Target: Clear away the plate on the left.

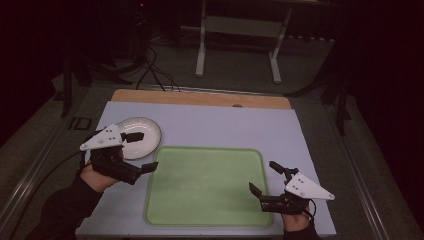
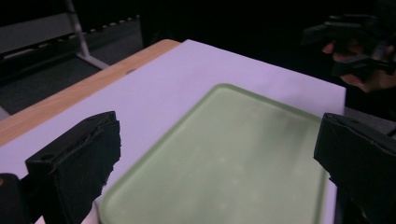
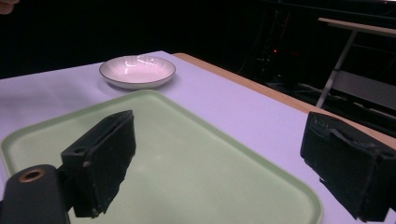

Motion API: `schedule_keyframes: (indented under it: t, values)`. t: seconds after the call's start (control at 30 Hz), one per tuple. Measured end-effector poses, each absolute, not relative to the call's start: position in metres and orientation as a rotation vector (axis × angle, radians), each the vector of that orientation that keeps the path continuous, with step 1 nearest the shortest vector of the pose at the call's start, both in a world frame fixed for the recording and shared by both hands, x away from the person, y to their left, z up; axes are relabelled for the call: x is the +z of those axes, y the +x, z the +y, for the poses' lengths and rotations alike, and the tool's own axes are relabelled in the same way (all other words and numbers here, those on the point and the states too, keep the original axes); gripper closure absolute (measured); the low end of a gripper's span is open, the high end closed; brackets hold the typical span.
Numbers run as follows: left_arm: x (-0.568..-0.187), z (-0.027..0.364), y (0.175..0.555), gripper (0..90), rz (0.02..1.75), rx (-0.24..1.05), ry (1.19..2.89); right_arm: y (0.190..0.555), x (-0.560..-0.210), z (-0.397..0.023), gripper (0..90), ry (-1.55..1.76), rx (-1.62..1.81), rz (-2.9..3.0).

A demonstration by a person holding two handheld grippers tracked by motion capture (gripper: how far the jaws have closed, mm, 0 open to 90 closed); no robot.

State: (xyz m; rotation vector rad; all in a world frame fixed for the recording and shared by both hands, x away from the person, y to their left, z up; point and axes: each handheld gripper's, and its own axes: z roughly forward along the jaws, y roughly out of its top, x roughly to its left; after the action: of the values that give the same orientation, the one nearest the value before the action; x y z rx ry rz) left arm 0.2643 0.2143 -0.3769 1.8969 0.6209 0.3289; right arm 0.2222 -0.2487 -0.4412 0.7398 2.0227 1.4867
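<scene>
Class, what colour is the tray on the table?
Pale green; the tray shows best in the high view.

Room: dim, with black surroundings at the left and right edges and a grey floor (image 1: 240, 70) beyond the tabletop (image 1: 210, 125), whose pale lavender surface ends in a bare wooden strip (image 1: 200, 98) along its far edge. Furniture: a light-coloured metal frame stand (image 1: 240, 30) on two legs at the far centre, with dark tripod-like legs (image 1: 335, 85) to the right. Fittings: black cables (image 1: 155, 70) trailing across the floor at far left, a small red light (image 1: 141, 5) above them.
</scene>
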Motion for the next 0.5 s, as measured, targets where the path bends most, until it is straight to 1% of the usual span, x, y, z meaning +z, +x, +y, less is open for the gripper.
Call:
schedule_keyframes:
  t: [0.17,0.5]
  values:
    - [-0.381,0.221,0.273,0.4,0.656,0.336,1.895,0.222,-0.441,-0.249,10.1,0.741,1.486,2.022]
    - [-0.396,0.250,0.292,0.9,0.783,0.366,1.860,0.222,-0.442,-0.249,10.1,0.743,1.487,2.025]
